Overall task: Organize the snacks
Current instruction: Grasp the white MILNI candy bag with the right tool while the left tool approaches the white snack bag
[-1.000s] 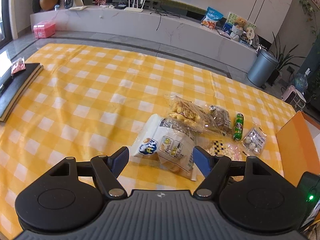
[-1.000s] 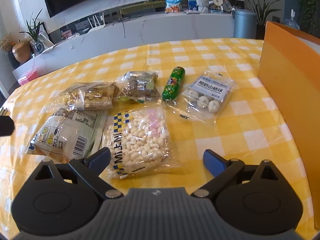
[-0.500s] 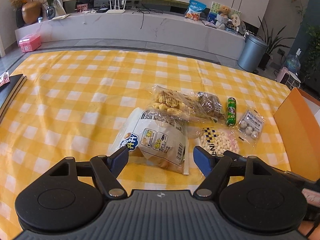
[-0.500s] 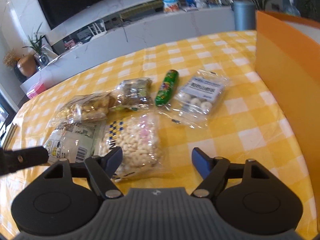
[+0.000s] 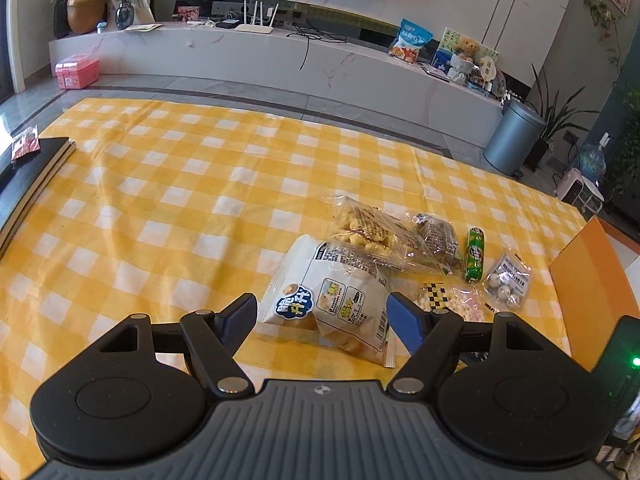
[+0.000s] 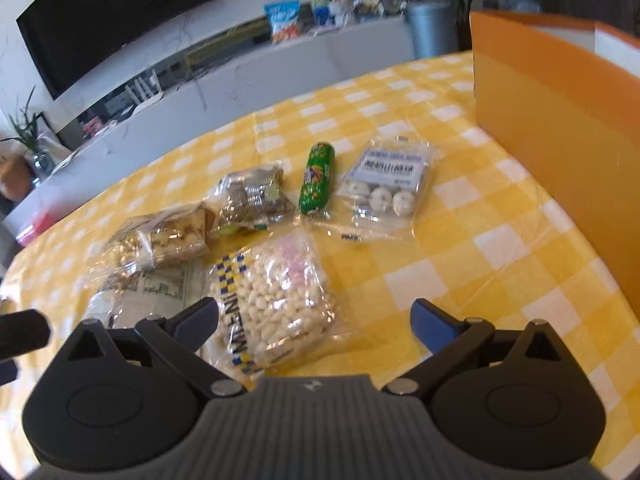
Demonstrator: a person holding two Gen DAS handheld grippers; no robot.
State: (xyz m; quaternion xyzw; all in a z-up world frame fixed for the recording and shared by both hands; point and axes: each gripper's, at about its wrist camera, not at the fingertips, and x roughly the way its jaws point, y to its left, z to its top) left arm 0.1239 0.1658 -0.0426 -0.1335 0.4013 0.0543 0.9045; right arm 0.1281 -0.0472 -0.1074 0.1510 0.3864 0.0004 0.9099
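Observation:
Several snack packs lie on the yellow checked tablecloth. My left gripper is open, its fingers either side of the near end of a white puffed-snack bag. My right gripper is open just over a clear bag of small white candies. Beyond lie a clear bag of yellow crackers, a dark snack pack, a green tube and a clear pack of white balls. An orange box stands at the right.
A black book with a small red packet on it lies at the table's left edge. Behind the table are a white TV bench, a grey bin and plants. The orange box also shows in the left wrist view.
Both grippers have shifted a little over the snacks; the left view swung back to the left. The right gripper moved closer over the candy bag. Nothing was grasped.

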